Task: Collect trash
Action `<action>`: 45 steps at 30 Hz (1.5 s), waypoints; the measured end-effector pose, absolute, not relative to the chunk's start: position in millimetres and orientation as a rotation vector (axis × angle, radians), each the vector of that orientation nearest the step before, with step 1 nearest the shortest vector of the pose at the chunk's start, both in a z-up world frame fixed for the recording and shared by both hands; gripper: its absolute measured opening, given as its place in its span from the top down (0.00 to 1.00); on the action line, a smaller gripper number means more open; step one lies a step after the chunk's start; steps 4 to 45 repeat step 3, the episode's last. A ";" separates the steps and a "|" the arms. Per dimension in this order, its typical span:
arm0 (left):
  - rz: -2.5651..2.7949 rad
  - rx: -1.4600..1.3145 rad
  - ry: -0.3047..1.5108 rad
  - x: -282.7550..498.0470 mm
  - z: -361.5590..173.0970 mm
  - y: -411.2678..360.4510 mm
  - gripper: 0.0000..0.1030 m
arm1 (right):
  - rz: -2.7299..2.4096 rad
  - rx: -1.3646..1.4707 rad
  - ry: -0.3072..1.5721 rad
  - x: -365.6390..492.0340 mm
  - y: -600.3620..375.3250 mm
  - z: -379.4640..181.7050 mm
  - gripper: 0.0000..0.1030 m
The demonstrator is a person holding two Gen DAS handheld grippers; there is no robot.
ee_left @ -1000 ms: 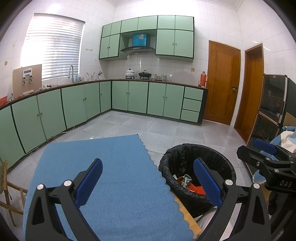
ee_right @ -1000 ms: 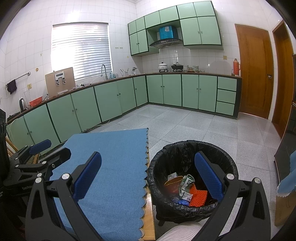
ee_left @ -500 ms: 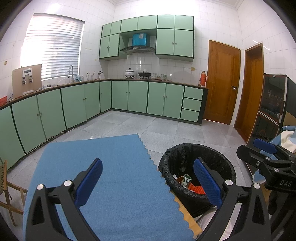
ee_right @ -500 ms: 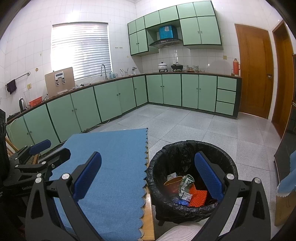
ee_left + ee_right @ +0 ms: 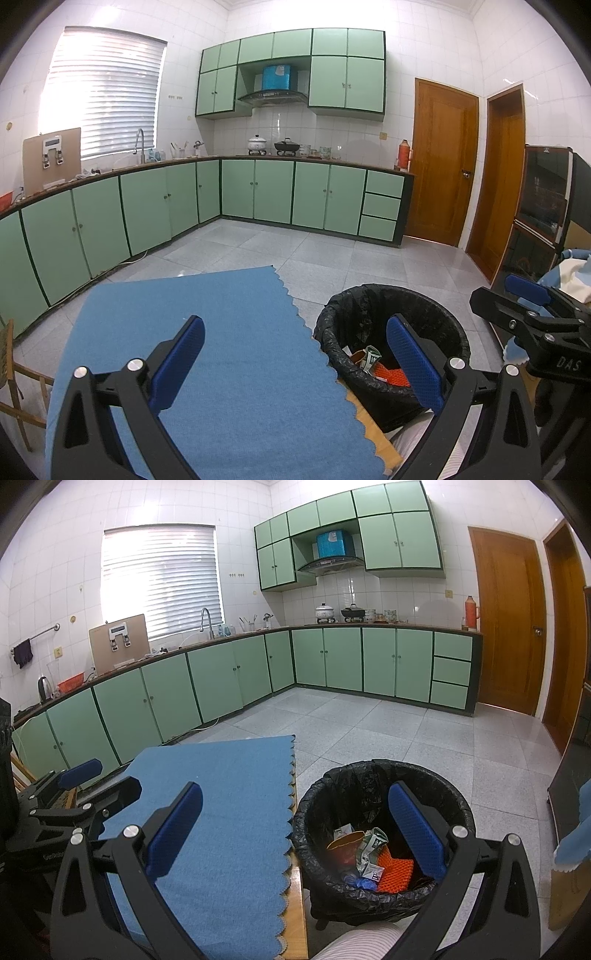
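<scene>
A black-lined trash bin (image 5: 373, 775) stands on the floor right of the table; it also shows in the left wrist view (image 5: 369, 295). Inside lie an orange mesh piece (image 5: 397, 873), a crumpled green wrapper (image 5: 371, 849), a brown paper cup (image 5: 343, 847) and a blue scrap (image 5: 360, 882). My left gripper (image 5: 293, 363) is open and empty above the blue cloth (image 5: 229, 354). My right gripper (image 5: 295, 836) is open and empty, straddling the cloth edge and the bin. Each gripper shows in the other's view: the right one (image 5: 532, 306), the left one (image 5: 85, 779).
The blue cloth (image 5: 229, 812) covers a wooden table (image 5: 297, 904). Green cabinets (image 5: 332, 661) line the far walls. Wooden doors (image 5: 506, 620) are at right. A dark glass cabinet (image 5: 539, 221) stands at far right. A wooden chair (image 5: 11, 380) is at left. A striped knee (image 5: 362, 941) shows below.
</scene>
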State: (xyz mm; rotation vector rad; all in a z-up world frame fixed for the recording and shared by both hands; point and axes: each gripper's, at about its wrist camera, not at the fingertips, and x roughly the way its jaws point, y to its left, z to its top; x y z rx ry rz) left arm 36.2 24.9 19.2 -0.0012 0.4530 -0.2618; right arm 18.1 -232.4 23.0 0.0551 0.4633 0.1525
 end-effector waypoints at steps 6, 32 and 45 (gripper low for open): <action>-0.261 -0.001 0.453 36.9 19.9 23.0 0.06 | 0.152 0.056 0.465 18.3 -232.5 23.0 0.05; -0.261 -0.001 0.453 36.9 19.9 23.0 0.06 | 0.152 0.056 0.465 18.3 -232.5 23.0 0.05; -0.261 -0.001 0.453 36.9 19.9 23.0 0.06 | 0.152 0.056 0.465 18.3 -232.5 23.0 0.05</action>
